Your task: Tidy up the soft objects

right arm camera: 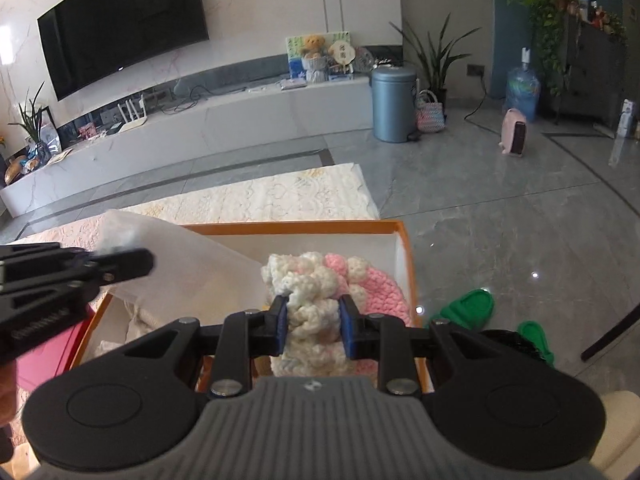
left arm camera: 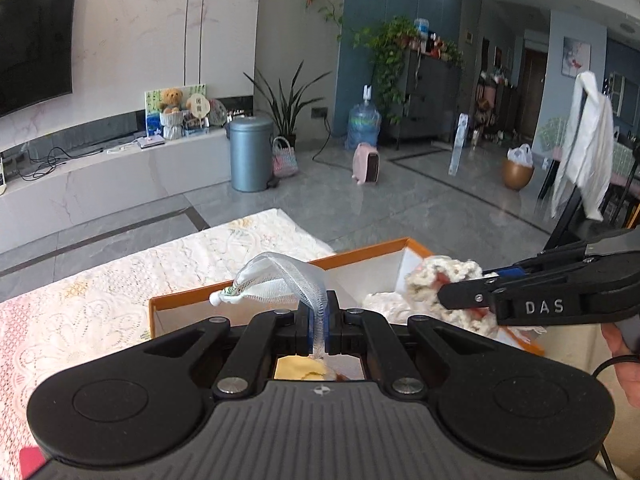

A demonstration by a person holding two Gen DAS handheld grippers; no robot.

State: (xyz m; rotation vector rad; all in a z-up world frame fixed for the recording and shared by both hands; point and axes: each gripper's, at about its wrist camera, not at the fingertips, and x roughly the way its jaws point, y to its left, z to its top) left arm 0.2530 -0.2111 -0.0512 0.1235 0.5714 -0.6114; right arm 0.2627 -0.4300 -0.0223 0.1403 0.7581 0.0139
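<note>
Crochet bundle (right arm camera: 316,304) pinched between right tongs (right arm camera: 313,320) — above orange box (right arm camera: 304,227).

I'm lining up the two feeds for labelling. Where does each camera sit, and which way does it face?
Left wrist: sits on the left claw, looking forward and down over the orange box toward the TV wall; the claw is shut on a gauzy white ribbon; right claw enters from the right.
Right wrist: sits on the right claw, same heading; it grips a cream-and-pink crocheted piece; left claw enters from the left.
Shared: the box, lace tablecloth, blue bin.
</note>
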